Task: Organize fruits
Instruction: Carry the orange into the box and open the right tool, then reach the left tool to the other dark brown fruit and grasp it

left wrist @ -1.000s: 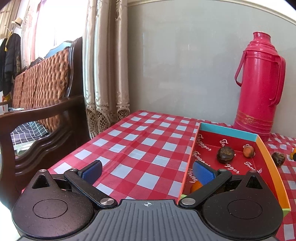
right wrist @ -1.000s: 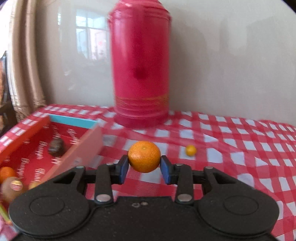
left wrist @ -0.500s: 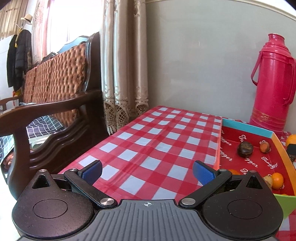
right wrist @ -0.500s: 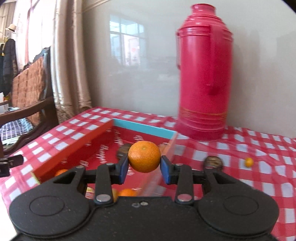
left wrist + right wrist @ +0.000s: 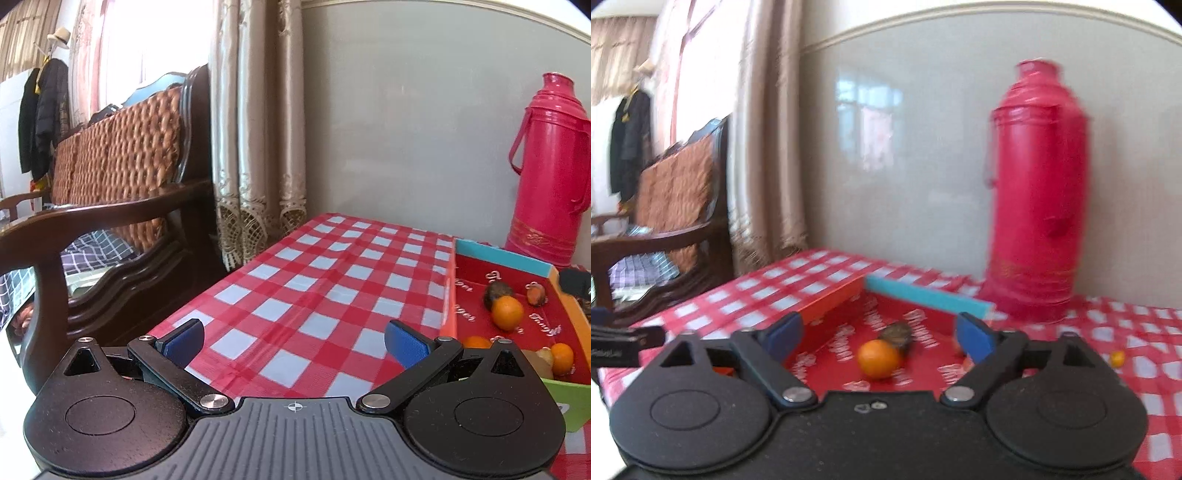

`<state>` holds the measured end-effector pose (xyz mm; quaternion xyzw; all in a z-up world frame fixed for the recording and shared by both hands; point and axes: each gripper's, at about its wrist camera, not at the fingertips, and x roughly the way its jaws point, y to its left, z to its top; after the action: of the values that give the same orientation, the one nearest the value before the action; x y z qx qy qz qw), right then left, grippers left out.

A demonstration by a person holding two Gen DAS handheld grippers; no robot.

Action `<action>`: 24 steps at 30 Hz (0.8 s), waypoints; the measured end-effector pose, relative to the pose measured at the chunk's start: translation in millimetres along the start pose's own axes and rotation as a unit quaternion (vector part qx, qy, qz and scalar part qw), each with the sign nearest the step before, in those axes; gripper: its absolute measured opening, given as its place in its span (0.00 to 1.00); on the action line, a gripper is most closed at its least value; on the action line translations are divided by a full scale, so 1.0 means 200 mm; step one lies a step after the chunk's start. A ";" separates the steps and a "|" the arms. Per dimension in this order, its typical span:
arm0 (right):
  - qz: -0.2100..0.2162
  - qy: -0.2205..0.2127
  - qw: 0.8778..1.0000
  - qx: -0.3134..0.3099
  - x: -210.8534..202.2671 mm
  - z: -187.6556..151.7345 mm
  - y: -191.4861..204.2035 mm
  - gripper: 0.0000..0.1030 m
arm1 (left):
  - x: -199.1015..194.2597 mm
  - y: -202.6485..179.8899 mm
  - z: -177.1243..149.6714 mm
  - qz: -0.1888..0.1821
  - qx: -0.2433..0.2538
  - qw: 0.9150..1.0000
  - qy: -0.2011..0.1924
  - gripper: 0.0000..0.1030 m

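A: Where's the orange (image 5: 878,359)?
B: In the box (image 5: 925,297), on the red floor, touching a dark fruit (image 5: 897,332) just behind it. Right gripper (image 5: 878,335) is above and nearer the camera; the orange shows in the gap btw its pads but touches neither.
A: Jaws?
B: Opening, already spread wide, nothing pressed.
A: Other fruit?
B: Left cam shows a small brown one (image 5: 535,294) near the far wall, plus smaller oranges (image 5: 561,358) at the near end. One tiny orange fruit (image 5: 1117,357) sits outside on the cloth (image 5: 1145,332), right of the box.
A: Left gripper (image 5: 294,342)?
B: Wide open, empty, over bare cloth left of the box.
A: Flask (image 5: 1036,192)?
B: Upright behind the box, by the wall.
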<state>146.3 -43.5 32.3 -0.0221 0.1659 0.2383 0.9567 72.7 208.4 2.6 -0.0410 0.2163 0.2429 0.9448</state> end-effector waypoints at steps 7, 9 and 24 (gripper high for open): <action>-0.053 -0.012 0.996 0.069 -0.10 -0.03 -0.35 0.94 | -0.05 -0.19 0.03 -0.031 0.014 0.999 -0.013 1.00; -0.074 -0.006 0.994 0.084 -0.13 -0.05 -0.45 0.94 | -0.07 -0.27 0.04 -0.045 0.022 0.999 -0.016 1.00; -0.164 -0.010 0.976 0.144 -0.34 -0.20 -0.97 0.94 | -0.16 -0.99 0.03 -0.163 0.086 0.983 -0.029 1.00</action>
<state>167.4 -251.0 9.6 0.0916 0.1830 0.0521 0.9774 144.5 21.8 16.9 0.0127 0.1992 0.0678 0.9775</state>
